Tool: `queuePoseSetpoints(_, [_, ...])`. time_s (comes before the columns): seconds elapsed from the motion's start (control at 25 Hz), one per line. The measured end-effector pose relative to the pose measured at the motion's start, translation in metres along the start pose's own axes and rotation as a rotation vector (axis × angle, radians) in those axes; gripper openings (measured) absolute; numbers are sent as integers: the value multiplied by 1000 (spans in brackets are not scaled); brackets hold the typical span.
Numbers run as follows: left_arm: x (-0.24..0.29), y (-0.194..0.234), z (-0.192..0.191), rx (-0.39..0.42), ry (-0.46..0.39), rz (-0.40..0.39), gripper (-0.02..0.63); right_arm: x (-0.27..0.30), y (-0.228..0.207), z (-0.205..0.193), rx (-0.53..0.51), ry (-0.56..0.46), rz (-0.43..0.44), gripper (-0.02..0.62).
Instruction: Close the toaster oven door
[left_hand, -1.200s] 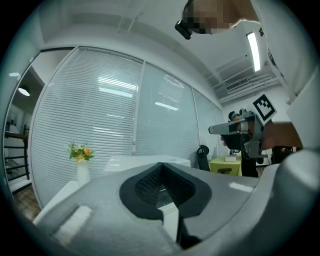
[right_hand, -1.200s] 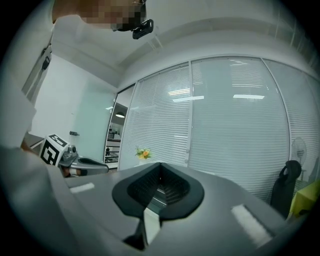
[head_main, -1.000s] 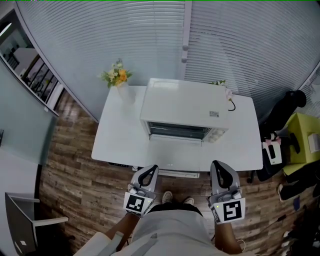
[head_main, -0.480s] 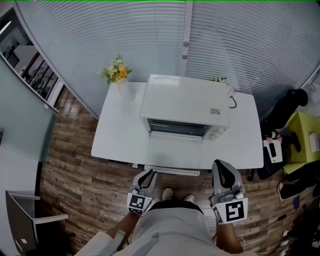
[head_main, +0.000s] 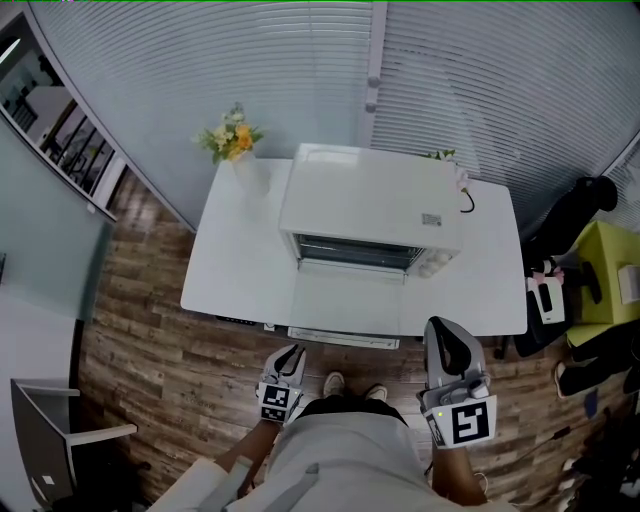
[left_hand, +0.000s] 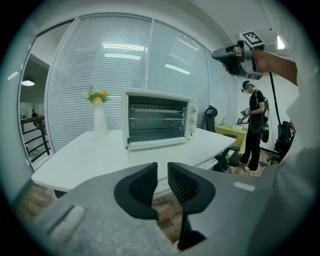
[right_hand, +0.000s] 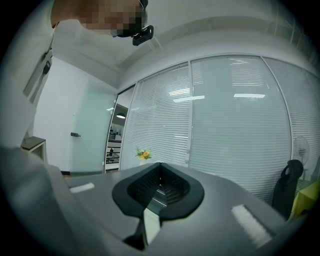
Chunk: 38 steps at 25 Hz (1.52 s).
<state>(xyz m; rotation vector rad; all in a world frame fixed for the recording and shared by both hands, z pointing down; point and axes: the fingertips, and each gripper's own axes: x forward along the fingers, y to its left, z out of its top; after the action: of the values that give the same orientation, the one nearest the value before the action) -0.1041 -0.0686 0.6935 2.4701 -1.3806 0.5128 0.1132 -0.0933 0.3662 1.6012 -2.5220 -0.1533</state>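
My left gripper (head_main: 290, 355) has dropped lower than a second ago; its jaws have just been opening and stand apart, nothing between them. My right gripper (head_main: 441, 328) stays put, jaws together. Ahead of both sits the toaster oven (head_main: 372, 208), its door (head_main: 348, 298) folded down open.

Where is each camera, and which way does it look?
Head view: on the head, looking steeply down at the oven and table; left gripper, right gripper and shirt show.
Left gripper view: on the left gripper, facing the oven; its empty jaws, just opened wider, show.
Right gripper view: on the right gripper, facing blinds; shut jaws and shirt show.
All three see the flowers.
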Motion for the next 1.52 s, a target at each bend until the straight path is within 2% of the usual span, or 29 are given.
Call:
queuePoseSetpoints(0.32, [16, 11, -47, -66, 81, 13, 67, 6, 0, 2, -10, 1, 2, 5])
queuePoseSetpoints(0.52, [28, 18, -76, -79, 150, 19, 67, 8, -1, 4, -11, 1, -1, 5])
queuePoseSetpoints(0.84, [50, 28, -105, -83, 186, 32, 89, 11, 4, 4, -15, -4, 2, 5])
queuePoseSetpoints(1.12, [64, 38, -111, -88, 191, 48, 104, 12, 4, -1, -15, 9, -4, 5])
queuePoseSetpoints(1.52, [64, 41, -100, -95, 161, 47, 106, 12, 2, -4, -12, 13, -11, 5])
